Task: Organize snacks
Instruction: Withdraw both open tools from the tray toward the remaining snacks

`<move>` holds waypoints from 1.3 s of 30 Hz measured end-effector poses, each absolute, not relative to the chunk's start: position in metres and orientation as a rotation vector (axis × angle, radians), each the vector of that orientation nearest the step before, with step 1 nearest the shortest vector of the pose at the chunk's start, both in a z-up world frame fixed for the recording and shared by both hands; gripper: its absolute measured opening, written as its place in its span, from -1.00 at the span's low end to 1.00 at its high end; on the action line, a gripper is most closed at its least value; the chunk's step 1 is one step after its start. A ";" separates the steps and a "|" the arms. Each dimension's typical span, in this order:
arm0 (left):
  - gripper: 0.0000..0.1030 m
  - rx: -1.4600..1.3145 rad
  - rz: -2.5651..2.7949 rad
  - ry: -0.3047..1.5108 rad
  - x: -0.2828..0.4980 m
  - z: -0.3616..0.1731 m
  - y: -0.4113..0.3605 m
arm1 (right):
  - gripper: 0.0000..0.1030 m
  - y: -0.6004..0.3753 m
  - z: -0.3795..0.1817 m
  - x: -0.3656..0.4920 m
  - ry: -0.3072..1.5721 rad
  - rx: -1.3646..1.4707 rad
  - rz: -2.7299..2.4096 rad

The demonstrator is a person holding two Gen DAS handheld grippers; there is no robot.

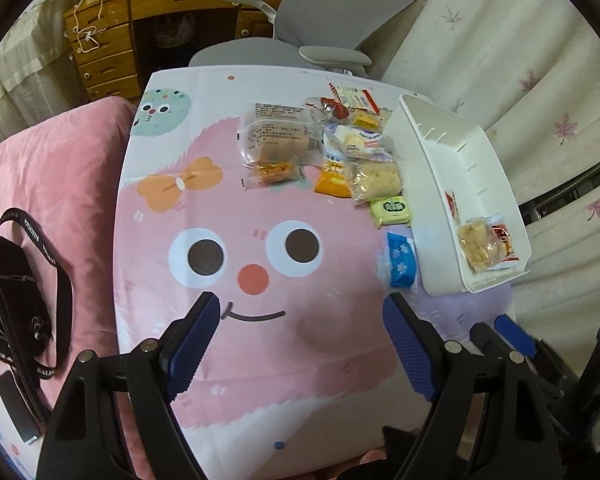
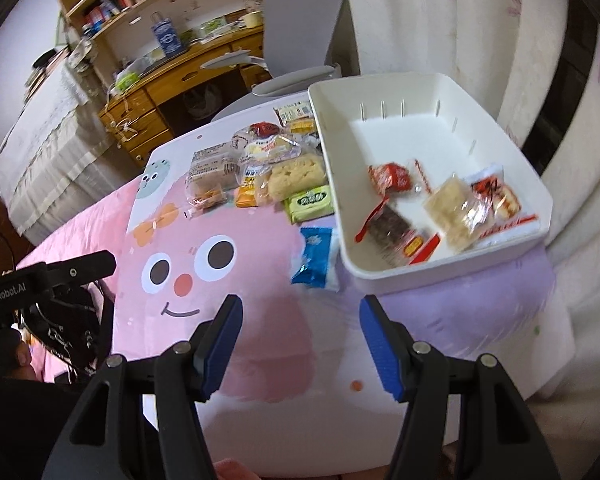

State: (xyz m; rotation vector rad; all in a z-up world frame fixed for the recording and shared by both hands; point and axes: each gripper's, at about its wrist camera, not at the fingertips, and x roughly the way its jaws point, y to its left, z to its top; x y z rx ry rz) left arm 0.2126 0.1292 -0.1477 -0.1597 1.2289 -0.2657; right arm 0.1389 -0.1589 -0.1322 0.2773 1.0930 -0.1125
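Crinkly film packs: the snacks (image 2: pixel 260 168) lie heaped on the table (image 2: pixel 260 340) just left of the white bin (image 2: pixel 532 200), which already holds a few. Blue pack (image 2: pixel 314 260) lies nearest, just beside the bin wall. Likely light, soft, slippery; contents crumbly. Pinch across the body or a sealed end, gently. Left gripper (image 1: pixel 302 340) and right gripper (image 2: pixel 300 340) both hover over the table, fingers spread, nothing held.

"GenRobot.AI" on left tool (image 2: pixel 60 276)
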 end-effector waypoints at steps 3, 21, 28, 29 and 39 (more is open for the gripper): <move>0.60 -0.149 -0.274 1.243 0.224 -0.150 0.138 | 0.19 -0.149 -0.141 0.137 1.103 0.320 -0.156; 0.65 -0.155 -0.178 1.389 0.341 -0.169 0.143 | 0.19 -0.125 -0.185 0.162 0.994 0.408 -0.369; 0.70 -0.119 -0.151 1.404 0.391 -0.180 0.122 | 0.19 -0.134 -0.207 0.168 0.947 0.394 -0.457; 0.75 -0.111 -0.147 1.413 0.398 -0.184 0.117 | 0.19 -0.135 -0.210 0.169 0.942 0.391 -0.460; 0.78 -0.057 -0.113 1.493 0.447 -0.228 0.084 | 0.19 -0.149 -0.241 0.180 0.939 0.420 -0.462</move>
